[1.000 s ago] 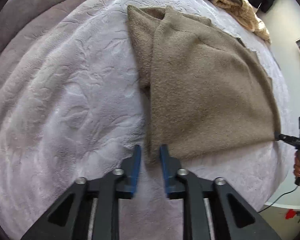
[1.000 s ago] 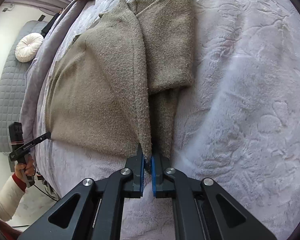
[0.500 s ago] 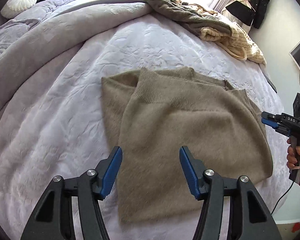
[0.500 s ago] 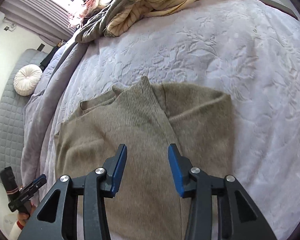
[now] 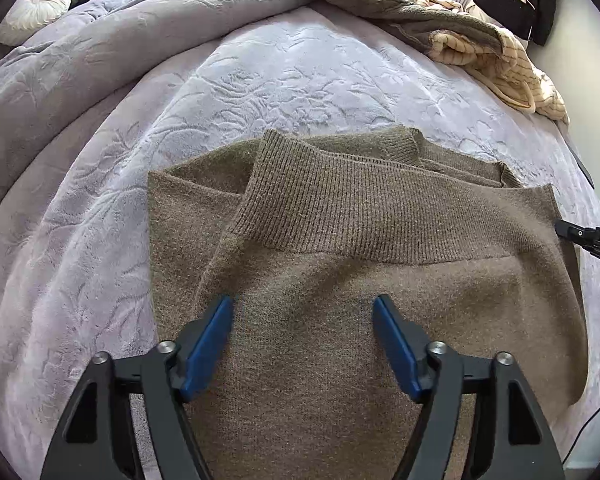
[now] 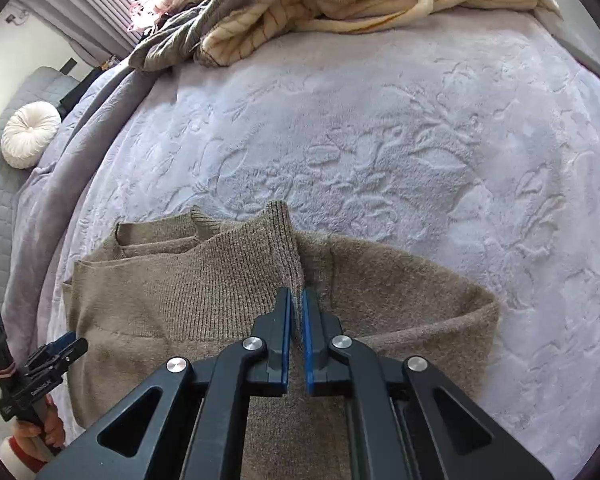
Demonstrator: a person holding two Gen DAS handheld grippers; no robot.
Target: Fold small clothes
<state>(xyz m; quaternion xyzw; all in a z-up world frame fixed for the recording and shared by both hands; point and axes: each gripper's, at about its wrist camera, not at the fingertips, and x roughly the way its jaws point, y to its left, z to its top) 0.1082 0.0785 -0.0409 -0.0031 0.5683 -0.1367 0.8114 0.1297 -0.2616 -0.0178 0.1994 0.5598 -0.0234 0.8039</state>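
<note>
A brown knitted sweater lies folded on the lavender bedspread, its ribbed hem laid across the top. My left gripper hovers over the sweater's near part, its jaws opening, with nothing pinched between them. My right gripper is shut on the end of the ribbed hem, which runs down between its blue pads. From the left wrist, the right gripper shows at the hem's right end. From the right wrist, the left gripper shows at the lower left, in a hand.
A heap of cream striped and grey-olive clothes lies at the far end of the bed. A grey duvet is bunched along the left with a round white cushion behind it. A cable hangs off the bed's right edge.
The sweater's lower part has been folded away from me, its hem now lying far. My left gripper let go and spread wide. My right gripper opened, then shut on the hem's end.
</note>
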